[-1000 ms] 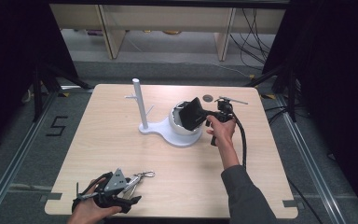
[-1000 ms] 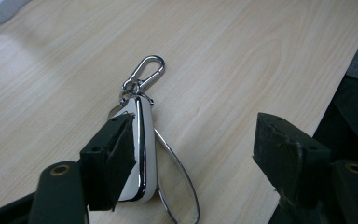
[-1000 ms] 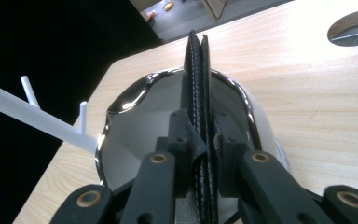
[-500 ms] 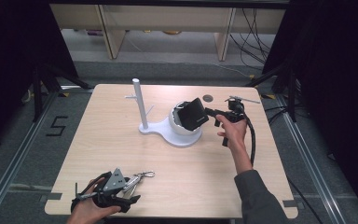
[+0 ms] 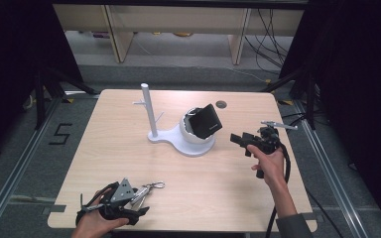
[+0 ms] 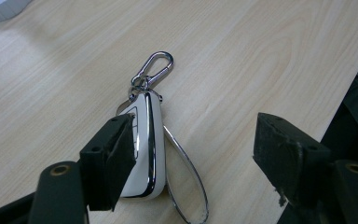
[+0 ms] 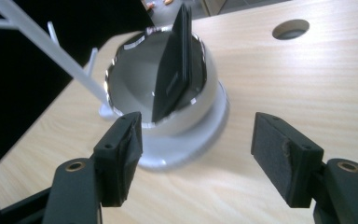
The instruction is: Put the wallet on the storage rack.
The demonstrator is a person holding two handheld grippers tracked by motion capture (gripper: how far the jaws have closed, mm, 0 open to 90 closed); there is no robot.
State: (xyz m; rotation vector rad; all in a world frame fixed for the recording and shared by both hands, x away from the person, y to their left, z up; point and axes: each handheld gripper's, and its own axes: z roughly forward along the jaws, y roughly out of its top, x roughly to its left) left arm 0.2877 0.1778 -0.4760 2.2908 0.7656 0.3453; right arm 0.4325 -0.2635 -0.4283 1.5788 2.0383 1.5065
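A black wallet-like case (image 5: 206, 121) stands tilted on edge in a shiny round bowl (image 5: 191, 136) on a white stand (image 5: 166, 136) with an upright post (image 5: 147, 109). My right gripper (image 5: 239, 142) hovers open to the right of the bowl, apart from it. Its own view shows the case (image 7: 173, 65) and bowl (image 7: 135, 74) ahead of the open right gripper (image 7: 198, 140). A white key fob (image 6: 144, 144) with a carabiner (image 6: 156, 67) and wire loop lies between the jaws of my open left gripper (image 6: 196, 144), its left jaw beside the fob. The left gripper (image 5: 141, 203) rests near the table's front left.
The wooden table (image 5: 104, 144) has a round cable hole (image 5: 221, 104) behind the bowl. Small pegs stick out from the post. Dark floor and metal rails surround the table; shelving legs stand behind it.
My right gripper has drawn back from the bowl toward the right and nearer the person, leaving the black case in the bowl. The left gripper and key fob have stayed put.
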